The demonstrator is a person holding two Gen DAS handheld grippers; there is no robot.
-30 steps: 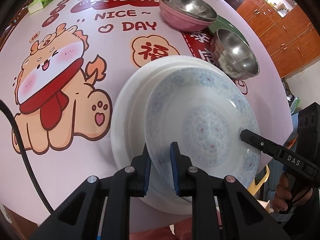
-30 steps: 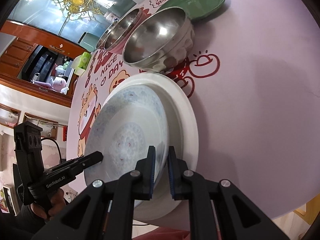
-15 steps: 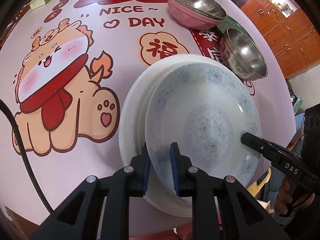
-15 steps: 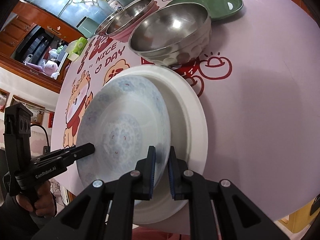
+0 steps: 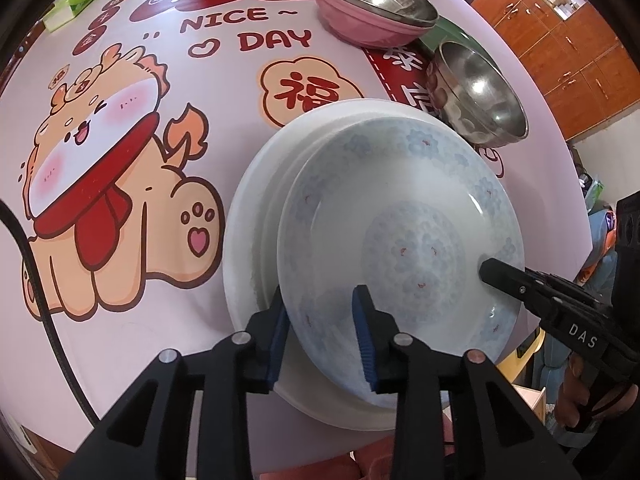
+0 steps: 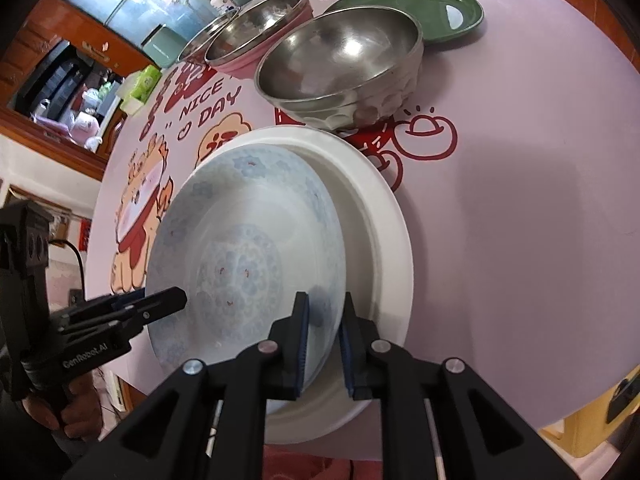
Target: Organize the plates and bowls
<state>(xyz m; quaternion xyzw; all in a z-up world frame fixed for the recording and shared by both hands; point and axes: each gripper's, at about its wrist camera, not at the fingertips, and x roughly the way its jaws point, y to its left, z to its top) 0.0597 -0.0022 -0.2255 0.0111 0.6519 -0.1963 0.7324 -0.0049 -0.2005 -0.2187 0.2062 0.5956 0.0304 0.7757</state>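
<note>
Jaws of left gripper & right gripper just parted, loose round patterned plate rim, pink cartoon tablecloth, wood cabinets behind.

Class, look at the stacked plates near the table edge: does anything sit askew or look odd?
Yes. The blue-patterned plate sits off-centre in the white plate, shifted toward one side and overhanging its rim. The white plate itself pokes past the table edge. No chips or spills show.

Blue-floral plate on white plate, pink cartoon tablecloth.
</note>
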